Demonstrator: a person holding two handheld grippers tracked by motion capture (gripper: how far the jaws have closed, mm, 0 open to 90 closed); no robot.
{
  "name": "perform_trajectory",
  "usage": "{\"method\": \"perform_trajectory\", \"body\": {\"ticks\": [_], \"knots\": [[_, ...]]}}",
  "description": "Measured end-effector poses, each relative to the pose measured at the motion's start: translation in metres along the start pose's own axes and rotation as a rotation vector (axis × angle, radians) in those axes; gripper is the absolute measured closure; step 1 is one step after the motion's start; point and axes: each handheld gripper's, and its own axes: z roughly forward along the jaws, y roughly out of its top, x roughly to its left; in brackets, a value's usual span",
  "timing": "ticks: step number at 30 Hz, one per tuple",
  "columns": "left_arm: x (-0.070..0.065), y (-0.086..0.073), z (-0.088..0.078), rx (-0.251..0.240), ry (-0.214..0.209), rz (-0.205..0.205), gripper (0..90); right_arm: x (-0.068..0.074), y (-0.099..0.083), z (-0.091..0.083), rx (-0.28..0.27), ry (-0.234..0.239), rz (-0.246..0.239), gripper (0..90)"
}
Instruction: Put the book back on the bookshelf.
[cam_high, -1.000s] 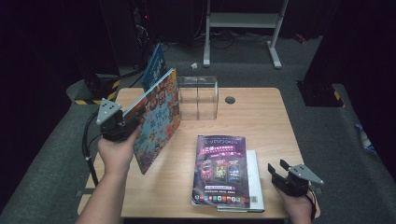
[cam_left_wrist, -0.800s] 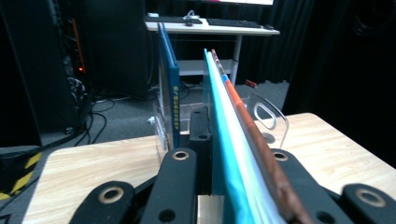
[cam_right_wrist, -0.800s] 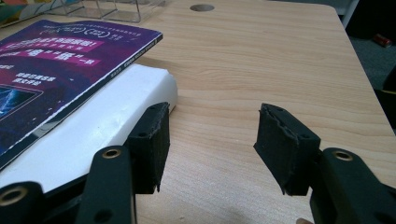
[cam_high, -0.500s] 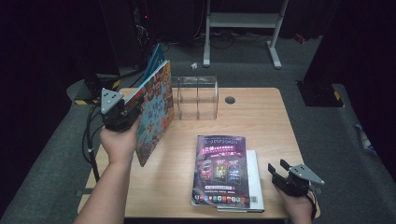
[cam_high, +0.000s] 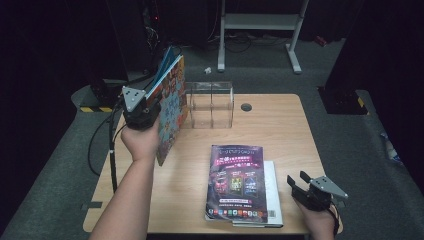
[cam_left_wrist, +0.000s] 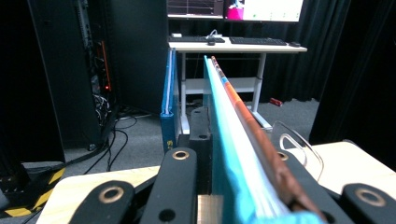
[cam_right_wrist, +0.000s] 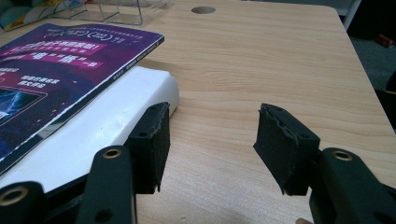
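My left gripper (cam_high: 142, 112) is shut on a colourful picture book (cam_high: 172, 107), held upright on its edge over the table's left side. In the left gripper view the book (cam_left_wrist: 224, 121) runs edge-on between the jaws of that gripper (cam_left_wrist: 238, 168), cyan and orange along its spine. A clear rack (cam_high: 211, 105) stands just right of the book. My right gripper (cam_high: 299, 182) rests open at the front right corner. Between the jaws of the right gripper (cam_right_wrist: 210, 144) there is bare wood.
A purple magazine (cam_high: 236, 182) lies on a white book (cam_high: 272, 195) near the front edge, left of my right gripper. A blue book (cam_left_wrist: 168, 102) stands upright beyond my left gripper. The table (cam_high: 270, 130) has a cable hole (cam_high: 246, 107) at the back.
My left hand has carried the picture book away from the person toward the clear rack and turned it more upright. The right gripper has kept still.
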Motion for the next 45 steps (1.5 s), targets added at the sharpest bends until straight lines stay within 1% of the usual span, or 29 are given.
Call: {"method": "perform_trajectory", "body": {"ticks": [3,7,10,12,15,19,22,23,27,36,37,42,45], "knots": [[-0.002,-0.003,0.006,-0.002,0.004,0.010,81.4,0.000,0.000,0.000,0.000,0.000,0.002,44.4],[-0.004,-0.010,0.014,-0.004,0.005,0.004,81.4,0.001,0.000,-0.001,0.000,0.001,0.001,44.4],[-0.004,-0.015,0.017,-0.009,-0.001,-0.009,81.4,0.001,0.000,0.000,0.002,0.002,0.000,44.6],[-0.004,-0.018,0.018,-0.015,-0.002,-0.020,81.4,0.001,0.000,0.000,0.002,0.003,-0.002,44.6],[-0.004,-0.023,0.018,-0.020,-0.001,-0.018,81.4,0.002,0.000,0.000,0.003,0.005,-0.005,44.7],[-0.003,-0.028,0.018,-0.023,-0.004,-0.028,81.4,0.002,-0.001,0.000,0.001,0.006,-0.006,44.7],[-0.002,-0.032,0.017,-0.023,-0.005,-0.039,81.3,0.003,-0.001,0.000,0.003,0.005,-0.010,44.7],[-0.001,-0.034,0.017,-0.017,-0.005,-0.037,81.3,0.003,-0.001,0.000,0.002,0.005,-0.010,44.7],[0.002,-0.039,0.014,-0.027,-0.003,-0.057,81.2,0.003,-0.001,0.000,0.003,0.004,-0.007,44.7],[0.003,-0.050,0.003,-0.022,-0.012,-0.056,80.9,0.004,0.000,0.000,0.004,0.005,-0.014,44.6],[0.003,-0.051,0.002,-0.019,-0.013,-0.048,80.9,0.004,0.000,0.000,0.004,0.005,-0.014,44.6],[0.004,-0.055,-0.004,-0.010,-0.025,-0.040,80.7,0.004,-0.001,0.001,0.011,0.004,-0.017,44.5],[0.007,-0.058,-0.006,-0.004,-0.027,-0.048,80.7,0.004,-0.001,0.001,0.012,0.004,-0.014,44.5]]}}
